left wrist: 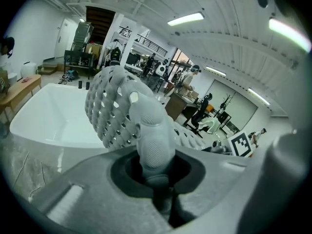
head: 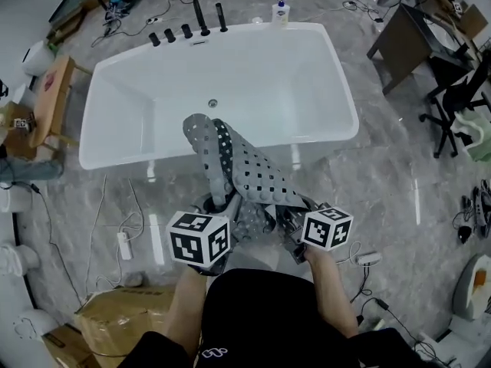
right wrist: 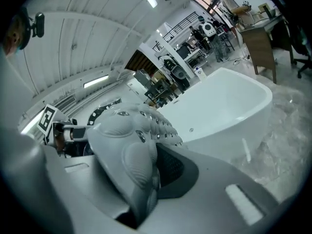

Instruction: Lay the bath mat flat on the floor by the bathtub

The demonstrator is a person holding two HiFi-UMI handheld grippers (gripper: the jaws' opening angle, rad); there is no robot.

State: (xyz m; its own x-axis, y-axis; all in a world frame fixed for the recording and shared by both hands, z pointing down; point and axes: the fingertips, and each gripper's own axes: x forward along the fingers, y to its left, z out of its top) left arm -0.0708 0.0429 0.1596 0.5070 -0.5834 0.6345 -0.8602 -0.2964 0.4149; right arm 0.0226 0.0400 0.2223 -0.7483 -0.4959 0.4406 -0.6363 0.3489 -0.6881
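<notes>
Grey marbled floor runs all round the white bathtub. The bath mat, grey rubber dotted with holes, is not laid out: it hangs twisted and bunched at the bathtub's near side, held up off the floor, and in the head view its upper end shows in front of the bathtub's near rim. The left gripper is just in front of the bathtub, and its own view shows its jaws pressed together on a rolled fold of the mat, which stands up out of them with the bathtub behind. The right gripper, beside it on the same near side, likewise pinches a thick fold of the mat between its jaws. On the bathtub's far rim stands a row of black tap fittings, and to their right a small white bottle
</notes>
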